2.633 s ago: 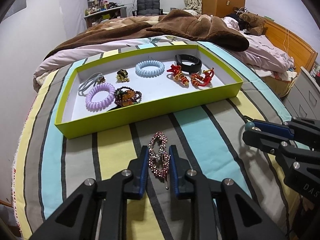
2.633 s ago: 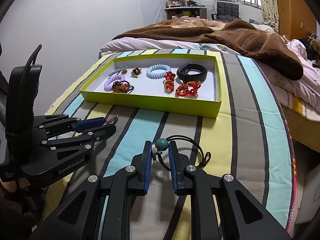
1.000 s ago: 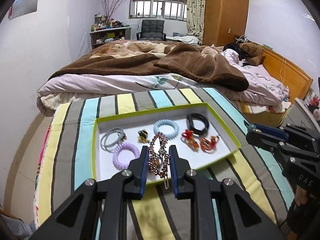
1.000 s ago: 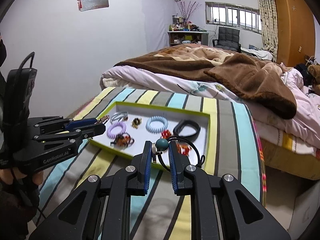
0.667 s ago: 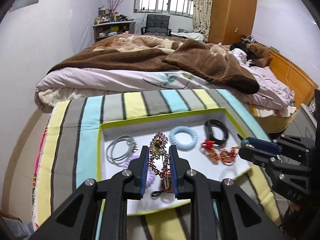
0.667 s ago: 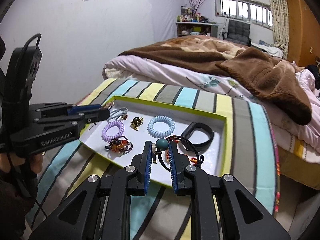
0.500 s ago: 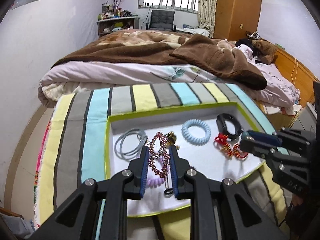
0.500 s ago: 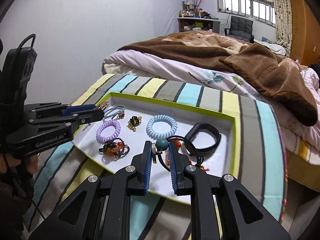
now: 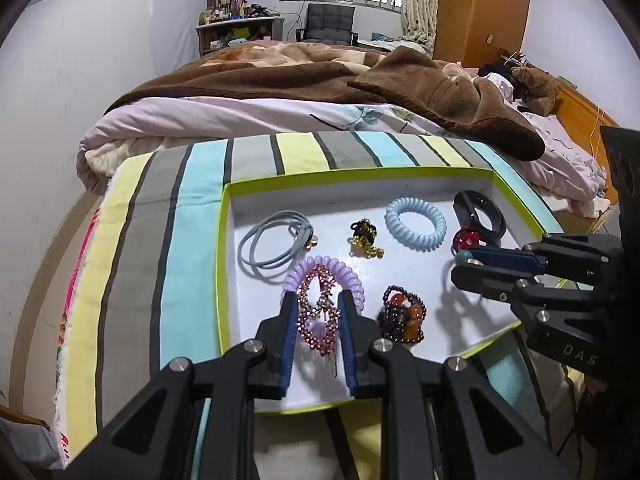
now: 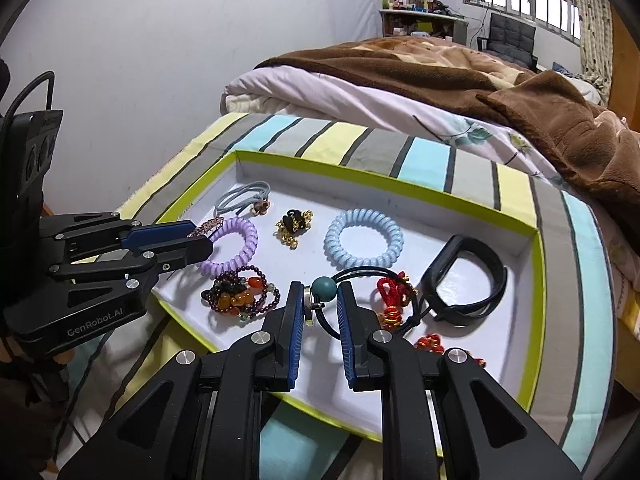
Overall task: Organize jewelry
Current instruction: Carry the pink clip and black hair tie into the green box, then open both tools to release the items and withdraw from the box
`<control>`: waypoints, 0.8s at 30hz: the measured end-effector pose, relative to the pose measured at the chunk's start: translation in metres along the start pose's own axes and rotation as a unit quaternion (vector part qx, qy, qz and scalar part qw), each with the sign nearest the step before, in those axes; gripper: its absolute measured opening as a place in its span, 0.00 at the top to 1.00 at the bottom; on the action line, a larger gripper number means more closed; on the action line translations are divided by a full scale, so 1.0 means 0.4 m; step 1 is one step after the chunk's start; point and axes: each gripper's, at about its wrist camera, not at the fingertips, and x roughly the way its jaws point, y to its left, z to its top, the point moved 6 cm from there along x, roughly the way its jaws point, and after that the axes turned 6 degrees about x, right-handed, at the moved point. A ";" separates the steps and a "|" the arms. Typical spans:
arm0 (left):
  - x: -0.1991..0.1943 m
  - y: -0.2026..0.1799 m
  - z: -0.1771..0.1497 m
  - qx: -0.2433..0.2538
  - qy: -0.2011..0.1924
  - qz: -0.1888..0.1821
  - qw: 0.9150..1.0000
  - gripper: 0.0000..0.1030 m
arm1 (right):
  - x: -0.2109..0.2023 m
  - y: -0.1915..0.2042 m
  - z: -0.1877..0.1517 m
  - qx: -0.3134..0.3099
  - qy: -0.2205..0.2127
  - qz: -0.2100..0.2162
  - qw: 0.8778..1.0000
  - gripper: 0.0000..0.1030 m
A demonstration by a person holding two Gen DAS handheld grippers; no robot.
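A shallow green-rimmed white tray (image 9: 360,174) (image 10: 384,184) lies on the striped bedspread and holds several pieces of jewelry. My left gripper (image 9: 318,306) (image 10: 200,242) is shut on a pink beaded hair clip (image 9: 319,312), held over the purple coil hair tie (image 9: 326,266) (image 10: 234,248) in the tray's front left. My right gripper (image 10: 319,294) (image 9: 464,264) is shut on a black cord hair tie with a teal bead (image 10: 324,289), held over the tray's front middle beside the red knotted bracelets (image 10: 394,294).
In the tray lie a grey hair tie (image 9: 272,246), a gold-black charm (image 10: 294,222), a blue coil hair tie (image 10: 362,242), a black band (image 10: 466,280) and a dark beaded bracelet (image 10: 238,296). A brown blanket (image 9: 360,76) lies behind the tray. A wall stands at left.
Both grippers lifted their pieces off the bedspread and carried them forward and down over the tray. The tray now fills more of both views.
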 end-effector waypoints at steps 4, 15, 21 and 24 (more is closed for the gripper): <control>0.007 -0.003 -0.006 -0.002 0.007 -0.005 1.000 0.80 | 0.015 0.002 -0.006 0.000 0.014 0.002 1.000 0.84; 0.010 -0.004 -0.023 -0.010 0.010 -0.011 1.000 0.79 | 0.038 0.002 -0.019 0.001 0.036 0.004 0.999 0.83; 0.010 -0.003 -0.020 -0.012 0.011 -0.012 1.000 0.80 | 0.042 0.001 -0.016 0.000 0.036 0.002 0.999 0.83; 0.010 -0.004 -0.018 -0.010 0.012 -0.011 1.000 0.79 | 0.043 0.001 -0.015 -0.001 0.037 0.001 0.999 0.83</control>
